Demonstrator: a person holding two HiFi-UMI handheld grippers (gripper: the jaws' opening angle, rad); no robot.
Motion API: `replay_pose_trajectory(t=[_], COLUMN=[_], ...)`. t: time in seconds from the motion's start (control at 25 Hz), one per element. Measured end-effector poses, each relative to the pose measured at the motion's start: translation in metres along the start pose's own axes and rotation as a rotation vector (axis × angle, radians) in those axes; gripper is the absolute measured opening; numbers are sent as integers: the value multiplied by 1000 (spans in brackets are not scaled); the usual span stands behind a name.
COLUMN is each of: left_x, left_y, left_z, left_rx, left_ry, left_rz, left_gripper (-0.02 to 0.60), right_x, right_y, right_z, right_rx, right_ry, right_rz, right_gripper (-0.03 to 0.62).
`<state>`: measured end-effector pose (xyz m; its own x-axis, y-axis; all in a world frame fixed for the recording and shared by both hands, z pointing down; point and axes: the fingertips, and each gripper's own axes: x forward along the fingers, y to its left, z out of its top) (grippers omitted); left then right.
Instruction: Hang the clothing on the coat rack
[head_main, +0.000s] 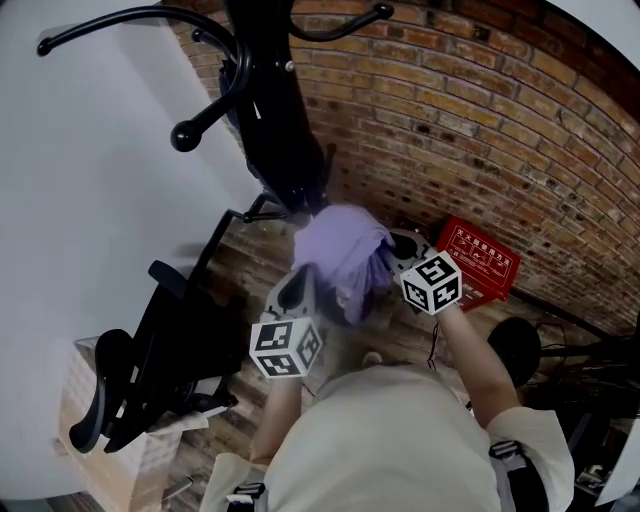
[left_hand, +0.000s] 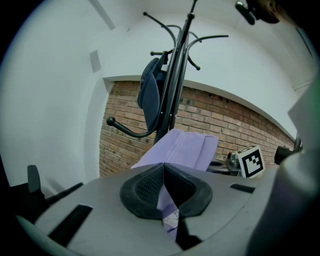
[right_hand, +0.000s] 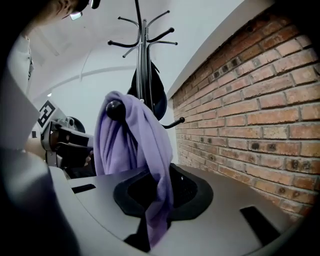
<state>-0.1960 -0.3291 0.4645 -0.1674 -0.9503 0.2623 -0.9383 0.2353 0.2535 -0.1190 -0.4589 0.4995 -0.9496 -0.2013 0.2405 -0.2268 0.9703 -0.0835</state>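
Clothing (head_main: 345, 255), a lilac garment, sits bunched between my two claws at the foot of the black coat rack (head_main: 275, 110), close to the brick wall (head_main: 480, 120). My left gripper (head_main: 300, 285) holds one end and my right gripper (head_main: 400, 248) the other. In the right gripper view the garment (right_hand: 130, 145) hangs with its long axis near vertical. Its top is draped around a round black hook knob (right_hand: 114, 109), and its tail narrows down into my right gripper (right_hand: 157, 195), whose jaws are nearly together and pinching the cloth. The head view shows only a rounded heap from above and hides that knob. In the left gripper view the garment (left_hand: 185, 150) rises as a flat fold away from my left gripper (left_hand: 164, 187), pointing up toward the coat rack (left_hand: 172, 90); those jaws are closed tight on a thin edge of it. That view also shows a dark blue item (left_hand: 149, 95) hanging higher on the pole. Only the head view takes in the red crate (head_main: 478, 262) by the wall and the black office chair (head_main: 160, 350) off to my left.
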Motion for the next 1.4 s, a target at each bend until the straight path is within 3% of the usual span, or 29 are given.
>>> replay_pose_trajectory(t=[0.24,0.8,1.4], left_x=[-4,-38,-146], left_y=[0,-8,-3], left_z=[-5,-13,-43], left_rx=[-3,2,-1], left_ry=[8,11,25], left_rz=[5,-8,10], left_gripper=[5,5,5], right_x=[-12,-60,-115], right_y=[4,3,120], right_z=[-4,-11,5], right_rx=[18,78,77], right_ry=[-24,-47,-131], right_rz=[-30,-184,-155], right_gripper=[76,103,89])
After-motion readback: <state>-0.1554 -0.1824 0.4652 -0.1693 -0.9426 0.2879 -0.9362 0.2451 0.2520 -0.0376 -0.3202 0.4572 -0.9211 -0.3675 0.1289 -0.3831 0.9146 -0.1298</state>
